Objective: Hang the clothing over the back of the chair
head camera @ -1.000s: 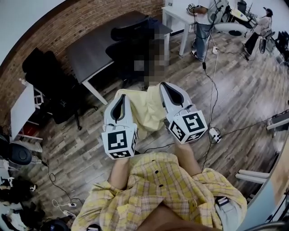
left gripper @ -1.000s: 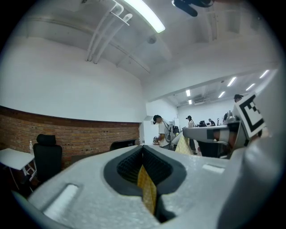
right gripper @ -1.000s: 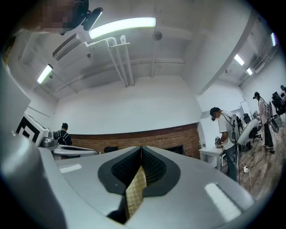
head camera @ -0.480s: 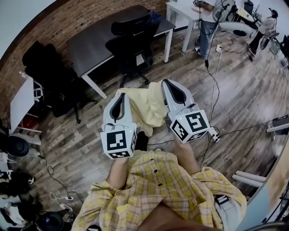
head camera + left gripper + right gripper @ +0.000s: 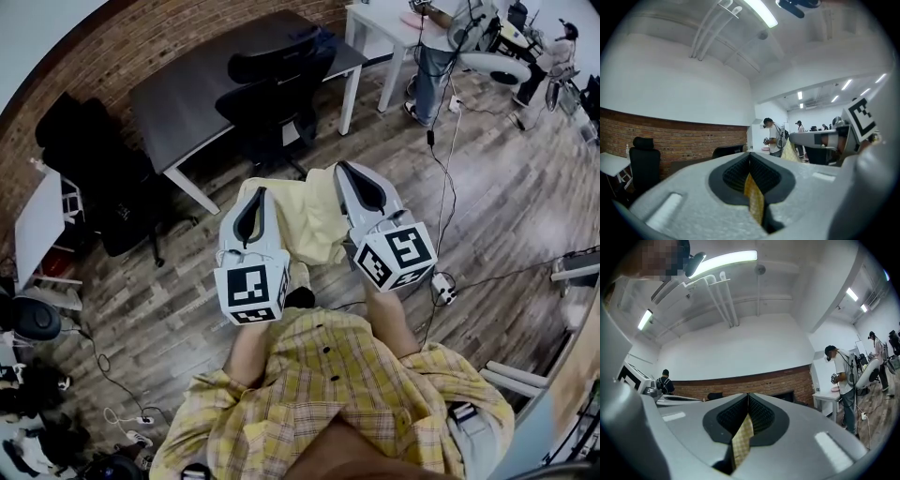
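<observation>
The fingers (image 5: 736,172) of my left gripper (image 5: 750,161) are pressed together on a narrow fold of yellow checked cloth that runs down out of them. The right gripper (image 5: 748,404) reads the same way, pinched tight on its own strip of that fabric. From the head view, the left gripper (image 5: 255,195) and right gripper (image 5: 343,171) are side by side at chest height. The clothing (image 5: 305,220) is stretched between them and drapes down in front of me, clear of the floor (image 5: 487,187). The chair (image 5: 270,92) is a black office one, pushed in at the dark table (image 5: 187,89). It is still well apart from the garment, so I judge this to be the carry, with the hanging not yet begun.

To do this step well, I would keep both pinches firm and the grippers level and spread, so the top edge stays taut and does not sag. I would walk in square to the chair's back, raise the cloth above its top edge, and only let go once it lies across that edge. The chair probably rolls, so the contact should be gentle.

Against a second ago, little has changed. Both grips look the same and the garment hangs in the same shape. The grippers sit a touch higher in the head view, and a dark shoe (image 5: 300,298) now shows below the hem, which suggests I am stepping towards the chair.
</observation>
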`<state>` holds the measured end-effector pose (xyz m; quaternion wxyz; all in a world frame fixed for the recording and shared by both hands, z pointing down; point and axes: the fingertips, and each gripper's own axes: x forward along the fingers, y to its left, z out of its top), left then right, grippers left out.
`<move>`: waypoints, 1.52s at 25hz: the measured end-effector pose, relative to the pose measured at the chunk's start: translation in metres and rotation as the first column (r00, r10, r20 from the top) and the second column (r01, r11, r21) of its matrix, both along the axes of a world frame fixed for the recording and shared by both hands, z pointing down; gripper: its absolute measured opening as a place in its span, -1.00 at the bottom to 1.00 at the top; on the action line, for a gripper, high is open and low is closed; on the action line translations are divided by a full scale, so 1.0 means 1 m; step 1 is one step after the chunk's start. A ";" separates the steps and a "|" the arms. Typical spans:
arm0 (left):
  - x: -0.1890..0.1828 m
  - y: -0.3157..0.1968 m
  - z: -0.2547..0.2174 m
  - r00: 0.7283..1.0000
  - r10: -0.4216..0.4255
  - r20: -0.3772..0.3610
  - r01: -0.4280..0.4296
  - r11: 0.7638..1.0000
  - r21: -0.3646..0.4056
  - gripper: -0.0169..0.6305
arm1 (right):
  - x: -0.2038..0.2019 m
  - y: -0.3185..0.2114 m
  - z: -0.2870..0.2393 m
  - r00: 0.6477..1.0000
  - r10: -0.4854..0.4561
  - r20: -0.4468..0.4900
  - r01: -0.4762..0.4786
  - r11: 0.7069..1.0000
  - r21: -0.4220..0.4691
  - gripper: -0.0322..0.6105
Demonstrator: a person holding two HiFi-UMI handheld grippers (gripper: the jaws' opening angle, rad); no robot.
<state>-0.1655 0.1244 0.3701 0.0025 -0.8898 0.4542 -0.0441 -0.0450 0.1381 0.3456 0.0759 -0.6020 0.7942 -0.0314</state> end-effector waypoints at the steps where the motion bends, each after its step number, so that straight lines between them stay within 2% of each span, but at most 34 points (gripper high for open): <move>1: 0.003 -0.012 0.000 1.000 0.004 -0.002 -0.004 1.000 0.000 -0.93 | 0.002 -0.012 -0.001 1.000 0.001 -0.002 -0.001 1.000 0.000 -0.87; 10: 0.026 -0.119 -0.010 0.999 0.033 -0.026 -0.034 0.999 -0.007 -0.94 | 0.021 -0.114 -0.012 0.999 0.030 -0.045 -0.030 0.999 -0.015 -0.87; 17: 0.035 -0.182 -0.017 0.997 0.065 -0.041 -0.066 0.998 -0.009 -0.93 | 0.033 -0.176 -0.019 0.996 0.067 -0.057 -0.068 0.998 -0.015 -0.87; 30: 0.049 -0.257 -0.022 0.994 0.106 -0.028 -0.106 0.994 0.013 -0.94 | 0.045 -0.252 -0.021 0.994 0.101 -0.049 -0.101 0.995 0.001 -0.87; 35: 0.058 -0.269 -0.026 0.996 0.092 0.012 -0.092 0.995 0.047 -0.93 | 0.054 -0.264 -0.025 0.993 0.101 -0.055 -0.101 0.995 0.006 -0.87; 38: 0.063 -0.279 -0.033 0.997 0.071 -0.013 -0.070 0.995 0.066 -0.94 | 0.059 -0.275 -0.029 0.995 0.087 -0.056 -0.086 0.996 0.017 -0.87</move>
